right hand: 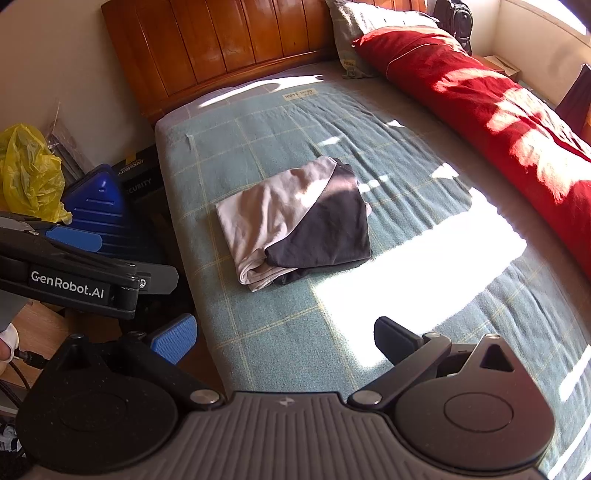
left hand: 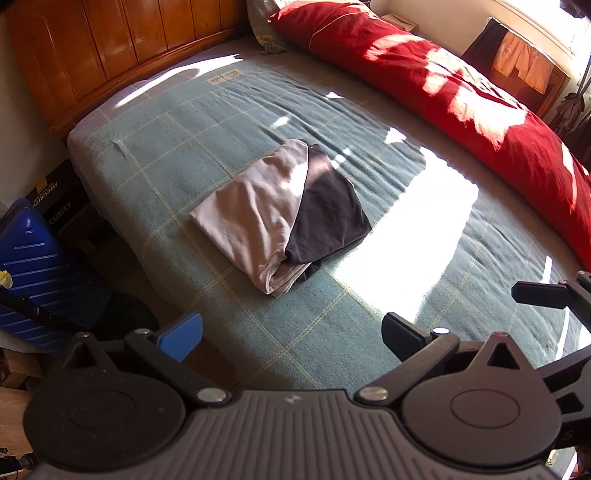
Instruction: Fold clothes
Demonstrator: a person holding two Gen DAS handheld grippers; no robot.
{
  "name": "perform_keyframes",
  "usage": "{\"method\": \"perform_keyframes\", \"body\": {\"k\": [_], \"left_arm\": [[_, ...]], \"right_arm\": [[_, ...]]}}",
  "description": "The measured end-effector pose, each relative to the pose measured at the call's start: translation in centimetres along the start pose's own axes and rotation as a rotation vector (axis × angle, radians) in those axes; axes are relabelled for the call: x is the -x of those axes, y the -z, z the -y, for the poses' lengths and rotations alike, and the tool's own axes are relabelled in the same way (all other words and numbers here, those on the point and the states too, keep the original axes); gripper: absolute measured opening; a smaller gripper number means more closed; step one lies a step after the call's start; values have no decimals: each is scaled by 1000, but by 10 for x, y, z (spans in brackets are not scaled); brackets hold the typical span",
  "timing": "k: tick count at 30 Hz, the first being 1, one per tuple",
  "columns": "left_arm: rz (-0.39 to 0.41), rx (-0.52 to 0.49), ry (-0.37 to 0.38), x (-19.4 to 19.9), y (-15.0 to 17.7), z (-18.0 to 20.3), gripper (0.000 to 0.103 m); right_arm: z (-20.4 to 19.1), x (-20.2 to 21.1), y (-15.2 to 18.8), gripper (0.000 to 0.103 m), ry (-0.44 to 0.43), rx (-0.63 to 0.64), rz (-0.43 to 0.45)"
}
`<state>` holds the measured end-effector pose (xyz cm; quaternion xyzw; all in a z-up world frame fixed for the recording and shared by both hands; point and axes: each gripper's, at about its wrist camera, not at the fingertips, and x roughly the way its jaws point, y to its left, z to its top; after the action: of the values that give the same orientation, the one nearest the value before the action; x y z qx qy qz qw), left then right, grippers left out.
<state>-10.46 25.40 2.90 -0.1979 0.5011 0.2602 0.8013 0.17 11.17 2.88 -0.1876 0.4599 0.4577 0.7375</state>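
A folded garment, pale grey on the left half and dark grey on the right (left hand: 284,214) (right hand: 295,221), lies flat on the green checked blanket (left hand: 184,162) (right hand: 258,147) in the middle of the bed. My left gripper (left hand: 291,338) hovers open well short of it, above the bed's near edge, nothing between its fingers. My right gripper (right hand: 284,339) is open too, equally far back and empty. In the right wrist view the left gripper's side (right hand: 74,258) shows at the left edge; in the left wrist view the right gripper's finger (left hand: 543,293) shows at the right.
A red duvet (left hand: 461,92) (right hand: 480,96) runs along the bed's right side, with a pillow (right hand: 354,33) at the wooden headboard (left hand: 122,40) (right hand: 207,40). Left of the bed stand a blue suitcase (left hand: 33,266) (right hand: 96,206), a dark box and a yellow bag (right hand: 26,170).
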Motion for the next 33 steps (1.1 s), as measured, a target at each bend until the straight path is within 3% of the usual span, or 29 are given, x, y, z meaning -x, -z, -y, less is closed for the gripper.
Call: {"method": "perform_keyframes", "body": {"k": [33], "left_arm": [[22, -1, -29, 0, 3, -5, 103]], "right_arm": [[-7, -5, -1, 103, 7, 20, -14]]}}
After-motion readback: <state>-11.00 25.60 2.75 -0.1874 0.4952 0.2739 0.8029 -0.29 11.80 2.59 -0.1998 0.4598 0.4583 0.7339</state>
